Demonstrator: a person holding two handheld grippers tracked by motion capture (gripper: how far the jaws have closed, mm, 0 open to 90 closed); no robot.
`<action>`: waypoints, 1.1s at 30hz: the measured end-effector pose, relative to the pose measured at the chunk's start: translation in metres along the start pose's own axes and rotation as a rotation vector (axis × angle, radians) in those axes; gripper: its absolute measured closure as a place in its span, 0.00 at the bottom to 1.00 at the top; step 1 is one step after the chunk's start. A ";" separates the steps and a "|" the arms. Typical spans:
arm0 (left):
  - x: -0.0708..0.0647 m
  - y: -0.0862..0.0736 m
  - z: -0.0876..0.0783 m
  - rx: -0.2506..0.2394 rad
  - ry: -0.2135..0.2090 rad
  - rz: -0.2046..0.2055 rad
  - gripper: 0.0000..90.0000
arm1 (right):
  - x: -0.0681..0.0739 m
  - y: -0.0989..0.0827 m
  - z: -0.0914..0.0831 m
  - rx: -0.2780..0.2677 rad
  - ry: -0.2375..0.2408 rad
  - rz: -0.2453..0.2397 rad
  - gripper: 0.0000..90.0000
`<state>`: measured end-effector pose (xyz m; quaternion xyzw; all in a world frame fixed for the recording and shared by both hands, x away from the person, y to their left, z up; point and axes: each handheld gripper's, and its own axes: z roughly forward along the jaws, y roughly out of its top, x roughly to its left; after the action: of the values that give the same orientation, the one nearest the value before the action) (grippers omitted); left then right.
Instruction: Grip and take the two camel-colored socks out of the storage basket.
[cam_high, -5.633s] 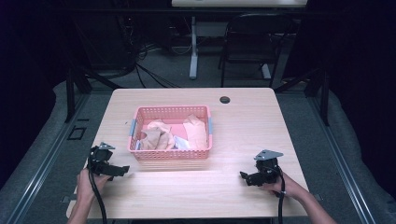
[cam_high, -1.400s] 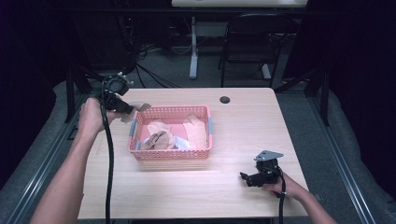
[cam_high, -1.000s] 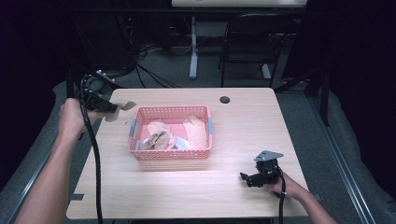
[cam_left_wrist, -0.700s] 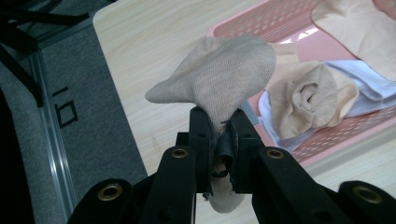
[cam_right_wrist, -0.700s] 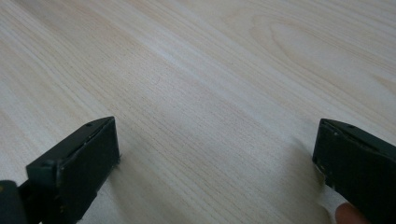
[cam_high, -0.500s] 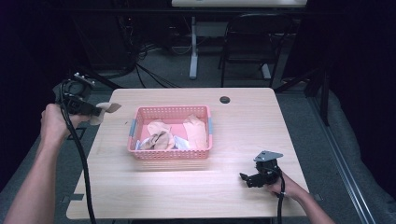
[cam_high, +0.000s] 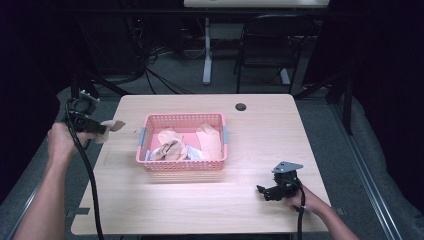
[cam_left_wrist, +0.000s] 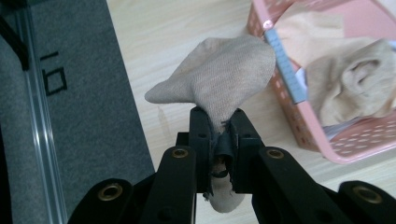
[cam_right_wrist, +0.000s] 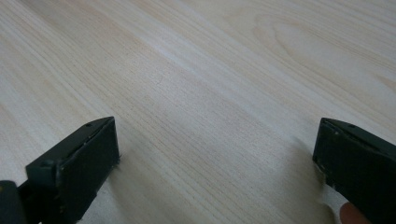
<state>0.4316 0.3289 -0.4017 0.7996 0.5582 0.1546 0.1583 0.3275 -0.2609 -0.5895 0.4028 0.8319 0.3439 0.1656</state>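
A beige sock (cam_left_wrist: 224, 79) hangs pinched between the jaws of my left gripper (cam_left_wrist: 218, 135), which is shut on it. In the high view that gripper (cam_high: 102, 131) is held over the table's left edge, with the sock (cam_high: 114, 126) sticking out to its right. The pink basket (cam_high: 182, 166) sits mid-table with more beige socks (cam_high: 172, 147) inside; its corner (cam_left_wrist: 280, 88) lies just right of the held sock. My right gripper (cam_high: 265, 191) rests on the table near the front right, its jaws wide apart over bare wood (cam_right_wrist: 210, 121).
A small black round cap (cam_high: 241, 106) lies near the table's far edge. Grey floor (cam_left_wrist: 70, 93) runs along the table's left side. A black chair (cam_high: 270, 40) and a desk leg (cam_high: 207, 50) stand beyond the table.
My left gripper has carried the sock leftward and down, away from the basket, to the table's left edge. The right gripper has stayed put.
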 end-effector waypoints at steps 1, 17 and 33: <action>-0.001 -0.001 0.005 0.021 0.016 0.006 0.91 | 0.000 0.000 0.000 0.000 0.000 0.000 0.00; -0.006 -0.026 0.077 0.115 0.004 -0.018 0.91 | 0.000 0.000 0.000 0.000 -0.001 0.000 0.00; -0.009 -0.054 0.129 0.164 -0.061 -0.067 0.88 | 0.000 0.000 0.000 -0.003 -0.004 0.005 0.00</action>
<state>0.4379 0.3272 -0.5415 0.7952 0.5903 0.0785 0.1141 0.3270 -0.2607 -0.5897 0.4052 0.8300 0.3448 0.1671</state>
